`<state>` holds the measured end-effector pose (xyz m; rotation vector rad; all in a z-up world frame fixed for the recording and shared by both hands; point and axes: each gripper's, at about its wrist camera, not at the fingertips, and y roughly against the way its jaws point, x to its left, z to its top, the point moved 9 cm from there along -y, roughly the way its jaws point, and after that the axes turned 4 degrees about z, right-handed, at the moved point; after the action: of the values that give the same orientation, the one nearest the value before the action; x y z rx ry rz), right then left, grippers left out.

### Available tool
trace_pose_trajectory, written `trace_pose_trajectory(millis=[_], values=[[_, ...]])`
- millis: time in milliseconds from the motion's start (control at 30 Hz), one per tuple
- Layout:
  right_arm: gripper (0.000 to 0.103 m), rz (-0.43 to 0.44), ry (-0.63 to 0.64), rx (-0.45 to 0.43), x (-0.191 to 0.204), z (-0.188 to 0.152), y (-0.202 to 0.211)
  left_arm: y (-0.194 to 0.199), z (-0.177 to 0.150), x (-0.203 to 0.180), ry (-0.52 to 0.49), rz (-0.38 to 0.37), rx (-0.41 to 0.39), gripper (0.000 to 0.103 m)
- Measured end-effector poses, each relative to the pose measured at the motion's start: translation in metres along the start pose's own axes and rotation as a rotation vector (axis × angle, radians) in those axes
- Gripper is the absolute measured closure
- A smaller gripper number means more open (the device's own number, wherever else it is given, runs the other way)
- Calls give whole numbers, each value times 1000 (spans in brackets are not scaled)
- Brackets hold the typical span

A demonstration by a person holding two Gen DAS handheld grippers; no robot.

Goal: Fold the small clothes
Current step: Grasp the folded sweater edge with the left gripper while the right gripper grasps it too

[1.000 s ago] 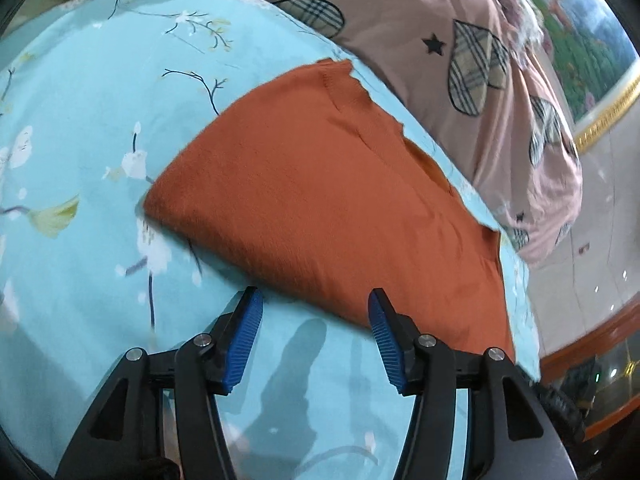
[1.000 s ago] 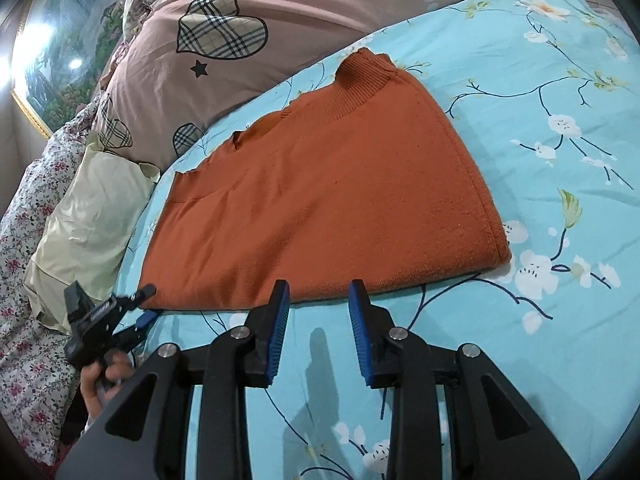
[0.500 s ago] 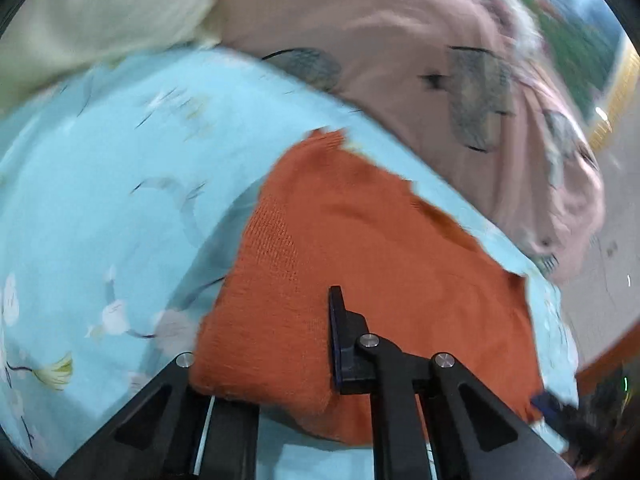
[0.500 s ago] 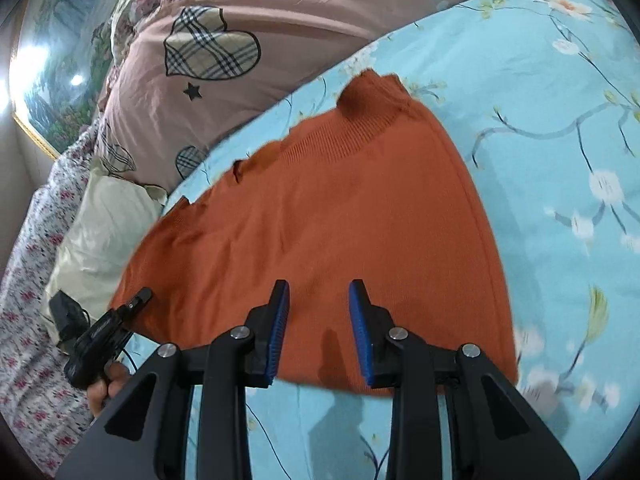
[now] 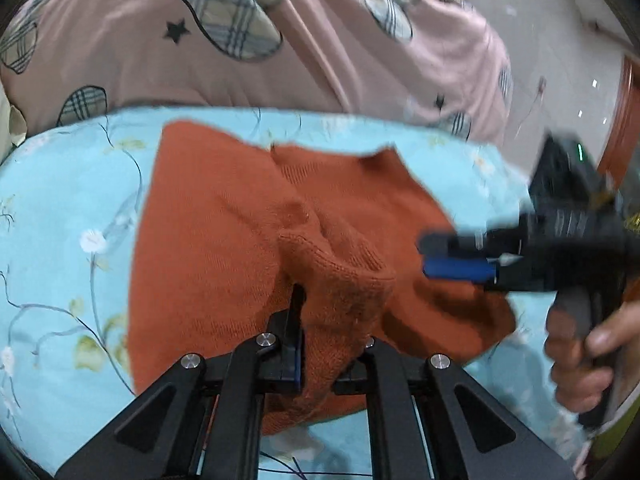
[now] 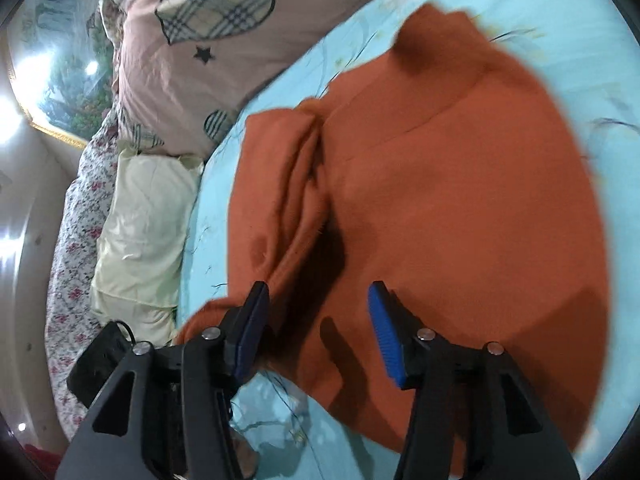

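Left wrist view: the orange knit garment (image 5: 224,240) lies across the middle of the frame on the light blue floral bedsheet (image 5: 60,208). The left gripper (image 5: 320,344), bottom centre, has its fingers pinched on a raised bunch of the knit, which stands up in a ridge between them; the rest of the cloth spreads flat to the left and sags in folds to the right. A pink quilt (image 5: 320,40) with plaid hearts and black stars fills the upper frame beyond the sheet. At right of frame the right gripper (image 5: 460,258) reaches in sideways over the garment's right part, one blue pad and one dark finger stacked, a bare hand (image 5: 580,360) around its grip; blurred, so contact with the cloth cannot be told here. Right wrist view: the garment (image 6: 460,200) takes up most of the centre and right of frame, with a lengthwise ridge of folds at centre left. The right gripper (image 6: 320,328), lower centre, has its blue-padded fingers spread wide, nothing between them, poised over the near edge of the knit. A pale yellow pillow (image 6: 140,220) lies at left of frame beside the sheet (image 6: 560,20), a small-flowered fabric (image 6: 76,240) further left, and the pink quilt (image 6: 180,80) at upper left.
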<state>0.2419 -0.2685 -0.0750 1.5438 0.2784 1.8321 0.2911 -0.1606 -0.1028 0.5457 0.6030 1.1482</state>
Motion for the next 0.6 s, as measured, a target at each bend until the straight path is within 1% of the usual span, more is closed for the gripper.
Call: trace_pose_trajectory(millis=[67,167,200,267,300,333,367,433,500,567,600], values=[[45,64,-22,43,7,9,-25,-2,-3,1,17,-8,3,96],[45,129,-36,86,21,28,-60,6,-4,7,38,-19,-11,96],[44,144,-42,95,24,33,-68,9,-3,7,32,-15,-17,96],[45,126,-42,84,28,46,-81,11,-3,7,11,-3,-18,96],[57,101,-11,60,31,55,-83,12,-3,8,4,0,-17,96],[69,67,21,39,34,62,-82,12,-3,7,0,1,-16,96],[85,35,46,32,37,68,-80,13,-2,5,-2,2,-13,96],[87,30,97,5,48,76,-66,15,-1,2,-9,6,-13,97],[87,-12,206,-54,65,78,-40,20,5,-1,-15,5,-26,97],[87,-37,280,-112,71,81,-11,27,11,-10,-17,-25,-41,97],[87,-51,299,-140,69,83,6,31,16,-19,-21,-51,-49,97]])
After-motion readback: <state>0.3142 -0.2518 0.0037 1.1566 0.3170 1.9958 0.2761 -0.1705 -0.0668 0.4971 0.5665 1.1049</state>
